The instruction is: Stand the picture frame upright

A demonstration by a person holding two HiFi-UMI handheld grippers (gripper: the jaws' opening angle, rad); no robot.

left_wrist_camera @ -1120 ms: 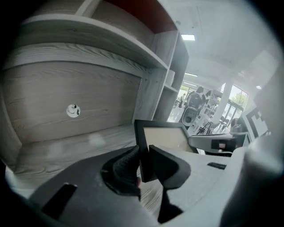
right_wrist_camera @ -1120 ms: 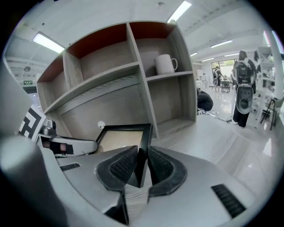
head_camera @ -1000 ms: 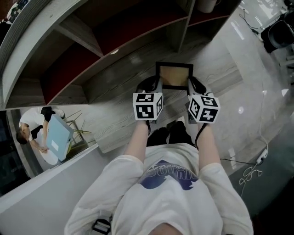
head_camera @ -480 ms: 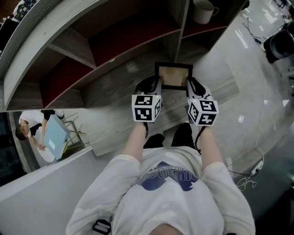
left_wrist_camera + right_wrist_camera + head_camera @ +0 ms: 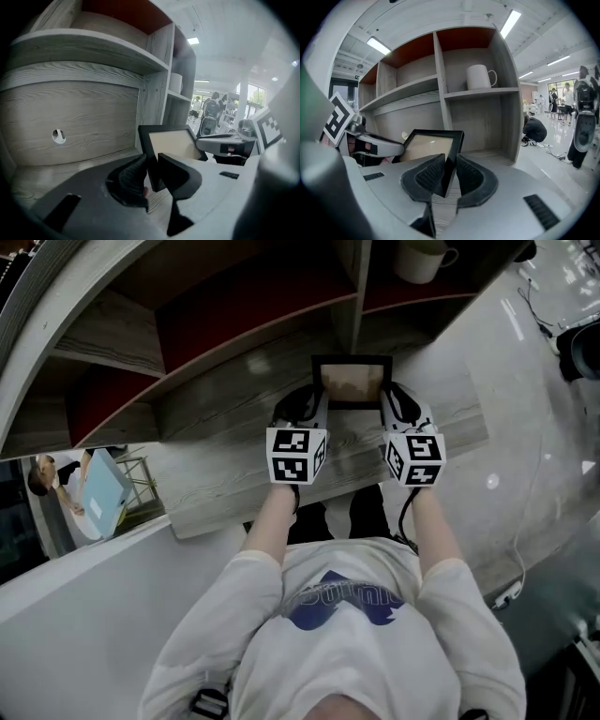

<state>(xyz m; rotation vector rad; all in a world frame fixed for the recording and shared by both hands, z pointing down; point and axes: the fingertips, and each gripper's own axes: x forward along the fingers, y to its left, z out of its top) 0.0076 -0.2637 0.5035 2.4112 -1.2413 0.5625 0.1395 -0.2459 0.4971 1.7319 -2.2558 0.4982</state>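
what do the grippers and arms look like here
The left gripper and right gripper are grey with black ribbed pads, each carrying a white cube with black square markers. The person wears a white short-sleeved T-shirt with a blue print.

no legible txt, shirt [image 5: 349, 604] print unreadable

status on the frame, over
Left gripper and right gripper shut on frame, one per side edge. Frame leaning back, not upright yet. Shelf divider behind it.
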